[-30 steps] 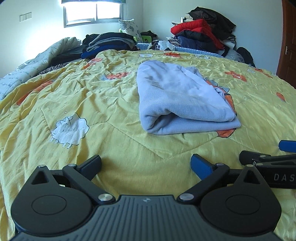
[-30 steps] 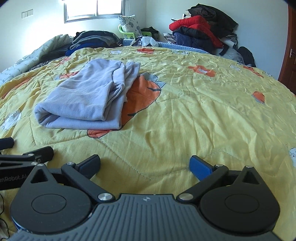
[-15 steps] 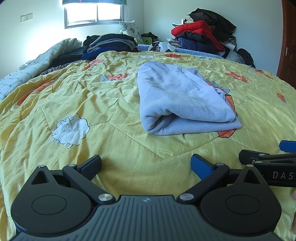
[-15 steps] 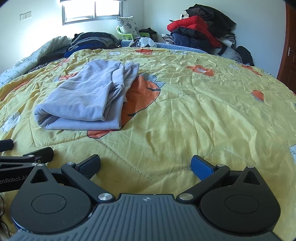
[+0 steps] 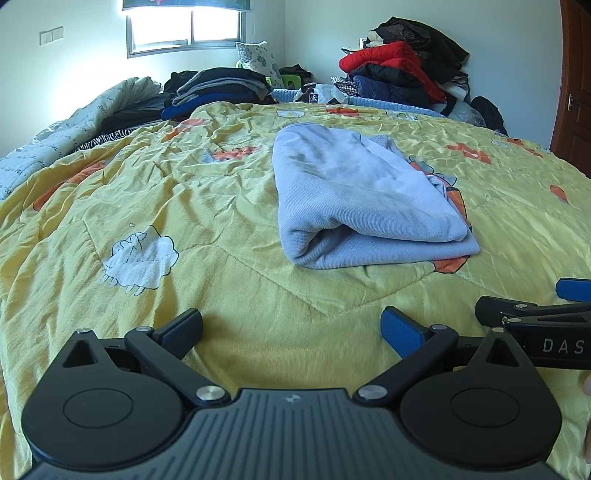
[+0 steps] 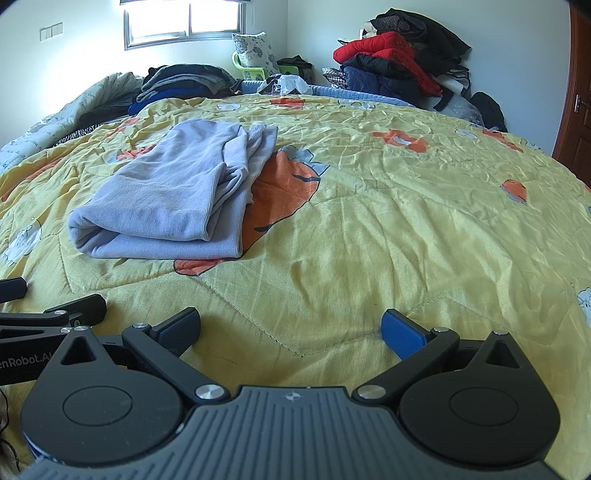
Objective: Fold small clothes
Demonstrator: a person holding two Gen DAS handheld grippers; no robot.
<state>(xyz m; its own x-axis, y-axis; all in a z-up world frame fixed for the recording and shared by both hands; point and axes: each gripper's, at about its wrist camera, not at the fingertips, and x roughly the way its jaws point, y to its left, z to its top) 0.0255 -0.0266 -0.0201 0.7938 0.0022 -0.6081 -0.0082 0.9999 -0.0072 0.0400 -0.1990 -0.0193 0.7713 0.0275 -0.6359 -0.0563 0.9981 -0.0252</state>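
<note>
A yellow quilt (image 5: 207,229) printed with orange shapes and white sheep fills most of both views, wrinkled and spread over a bed. Along the top edge of each frame, stacks of clothing line the far side: a dark folded pile (image 5: 218,86) at upper left centre, and a heap of red and black jackets (image 5: 402,70) at upper right against the wall. A window (image 5: 184,27) glows at the top left, with a brown door (image 6: 576,96) at the right edge.

The folded light-blue garment (image 5: 354,206) lies flat on the quilt, centre-right in the left wrist view and centre-left in the right wrist view (image 6: 173,199), its rolled fold toward the cameras, well apart from both tools.

The left gripper (image 5: 291,326) sits at the bottom of its frame, fingers spread wide with nothing between them. The right gripper (image 6: 290,326) is likewise spread and empty. Each shows at the other's lower edge: the right one's body reads "DAS" at lower right of the left view, the left one's "nRobot.A" at lower left of the right view.
</note>
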